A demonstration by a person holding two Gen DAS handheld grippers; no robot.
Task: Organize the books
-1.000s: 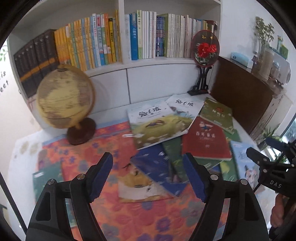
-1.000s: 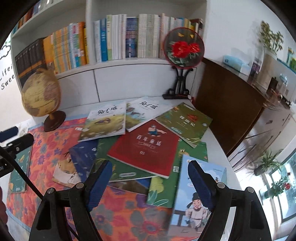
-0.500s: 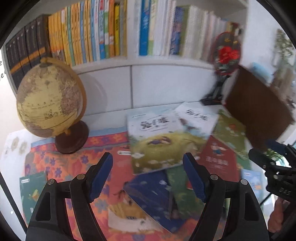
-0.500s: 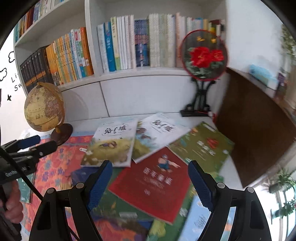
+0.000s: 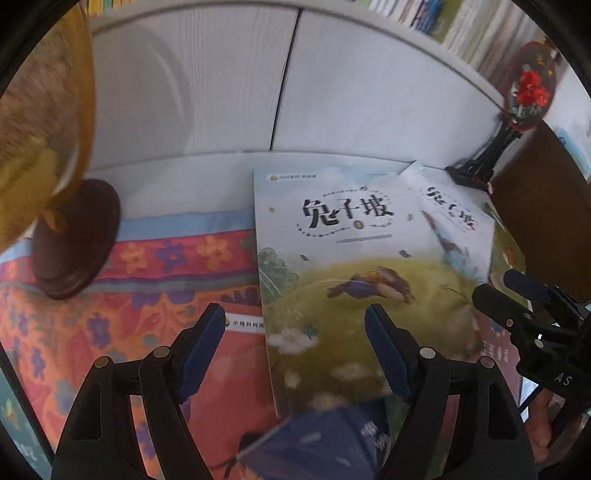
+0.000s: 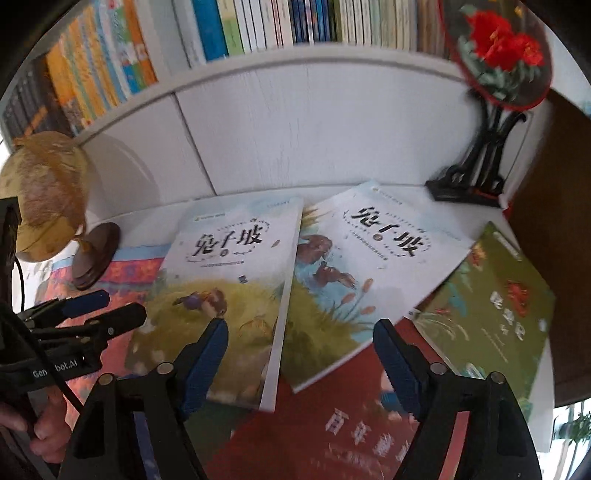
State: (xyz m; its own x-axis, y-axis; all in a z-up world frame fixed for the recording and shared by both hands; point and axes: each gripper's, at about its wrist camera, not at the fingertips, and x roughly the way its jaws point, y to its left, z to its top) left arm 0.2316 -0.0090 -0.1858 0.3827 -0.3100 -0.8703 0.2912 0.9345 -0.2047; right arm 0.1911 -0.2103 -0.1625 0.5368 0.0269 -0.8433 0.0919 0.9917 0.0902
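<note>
Several picture books lie scattered flat on the desk. A pale book with a yellow meadow cover [image 5: 351,280] [image 6: 229,280] lies on top at the left. A second, similar book with a rabbit [image 6: 369,266] lies to its right, above a red book [image 6: 347,424] and beside a green book [image 6: 491,306]. A dark blue book [image 5: 325,439] lies nearest in the left wrist view. My left gripper [image 5: 293,350] is open and empty, low over the meadow book. My right gripper [image 6: 299,362] is open and empty over the two pale books.
A globe [image 6: 48,199] on a wooden base stands at the left on a floral orange mat [image 5: 122,288]. A round red-flower fan on a black stand [image 6: 491,74] stands at the back right. A shelf of upright books [image 6: 258,26] runs above the white back panel. A brown cabinet [image 5: 550,206] is at the right.
Both grippers have moved forward and down toward the scattered books, so the two pale books now fill the views. Both stay open and empty.
</note>
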